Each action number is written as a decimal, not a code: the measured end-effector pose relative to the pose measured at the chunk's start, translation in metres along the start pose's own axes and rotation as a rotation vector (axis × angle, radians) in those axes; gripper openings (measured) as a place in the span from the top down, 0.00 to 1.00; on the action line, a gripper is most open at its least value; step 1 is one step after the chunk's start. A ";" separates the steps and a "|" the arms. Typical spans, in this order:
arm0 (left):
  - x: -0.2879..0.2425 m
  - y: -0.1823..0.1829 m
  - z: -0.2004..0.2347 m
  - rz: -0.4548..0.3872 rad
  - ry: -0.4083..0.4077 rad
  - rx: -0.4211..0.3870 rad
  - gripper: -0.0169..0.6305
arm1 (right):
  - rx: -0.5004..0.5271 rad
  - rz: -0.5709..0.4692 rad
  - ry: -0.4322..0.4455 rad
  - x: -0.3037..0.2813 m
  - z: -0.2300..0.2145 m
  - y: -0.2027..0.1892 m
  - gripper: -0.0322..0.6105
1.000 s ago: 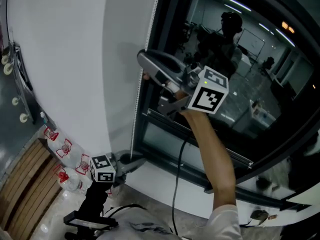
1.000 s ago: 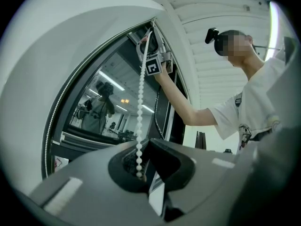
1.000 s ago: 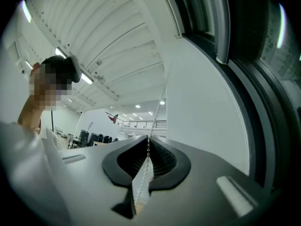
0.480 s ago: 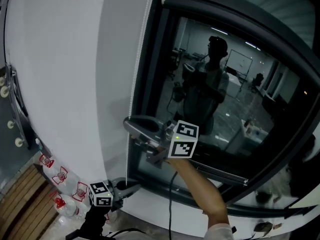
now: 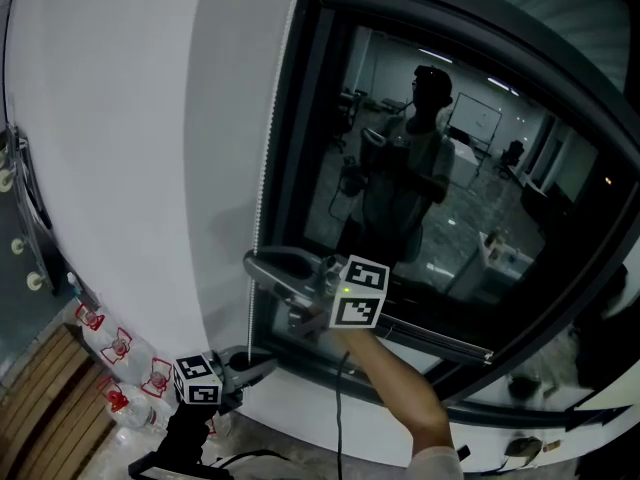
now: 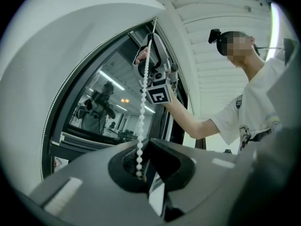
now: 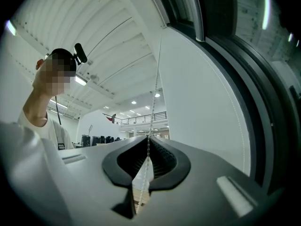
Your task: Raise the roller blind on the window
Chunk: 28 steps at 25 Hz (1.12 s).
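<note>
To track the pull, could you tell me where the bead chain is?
In the head view, the bead chain hangs left of the window frame, against the white wall, clamped by the right gripper.

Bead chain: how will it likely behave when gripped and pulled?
Probably floppy: the bead chain looks straight only where it is stretched between the right gripper and the left gripper. Its small round beads could slip through a loose pinch, though both grippers are shut on it. It looks light, so a freed end would likely swing.
</note>
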<state>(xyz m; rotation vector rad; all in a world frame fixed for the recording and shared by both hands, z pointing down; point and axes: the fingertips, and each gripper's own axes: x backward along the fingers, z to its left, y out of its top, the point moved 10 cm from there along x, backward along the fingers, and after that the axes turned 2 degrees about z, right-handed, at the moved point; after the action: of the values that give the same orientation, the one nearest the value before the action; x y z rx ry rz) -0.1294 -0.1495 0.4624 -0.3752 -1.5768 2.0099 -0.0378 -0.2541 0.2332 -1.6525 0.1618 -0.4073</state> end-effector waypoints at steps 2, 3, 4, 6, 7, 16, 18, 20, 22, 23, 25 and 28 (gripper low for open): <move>0.002 0.000 -0.001 -0.012 0.007 0.004 0.98 | -0.012 -0.011 -0.001 0.000 0.001 0.001 0.93; 0.004 -0.001 -0.001 -0.013 0.012 0.004 0.98 | -0.019 -0.017 -0.002 0.000 0.001 0.001 0.93; 0.006 -0.004 -0.001 -0.011 0.020 0.001 0.98 | -0.024 -0.022 -0.003 0.000 0.002 0.001 0.93; 0.012 -0.009 0.002 -0.007 0.048 -0.007 0.97 | -0.026 -0.033 0.000 0.000 0.003 0.003 0.93; 0.015 -0.013 0.003 -0.008 0.071 -0.006 0.93 | -0.022 -0.043 -0.001 0.001 0.005 0.005 0.92; 0.071 -0.071 -0.016 0.029 0.575 -0.038 0.57 | 0.060 -0.084 -0.235 0.045 0.036 -0.050 0.78; 0.085 -0.084 -0.030 0.021 0.660 -0.019 0.57 | 0.035 -0.115 -0.349 0.071 0.053 -0.083 0.78; 0.094 -0.097 -0.044 0.011 0.702 0.004 0.65 | 0.004 -0.132 -0.498 0.099 0.075 -0.122 0.80; 0.099 -0.108 -0.057 0.010 0.704 0.034 0.78 | -0.057 -0.130 -0.633 0.122 0.098 -0.164 0.85; 0.100 -0.113 -0.062 0.015 0.700 0.046 0.83 | -0.086 -0.116 -0.691 0.130 0.110 -0.183 0.88; 0.101 -0.122 -0.071 0.032 0.707 0.062 0.89 | -0.116 -0.057 -0.790 0.140 0.131 -0.214 0.94; 0.100 -0.134 -0.083 0.071 0.748 0.109 0.98 | -0.136 0.029 -0.897 0.149 0.164 -0.245 0.95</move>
<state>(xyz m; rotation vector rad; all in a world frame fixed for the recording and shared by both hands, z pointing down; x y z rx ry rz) -0.1322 -0.0040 0.5794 -1.0086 -0.9877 1.6912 0.1260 -0.1206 0.4870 -1.8155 -0.4648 0.3942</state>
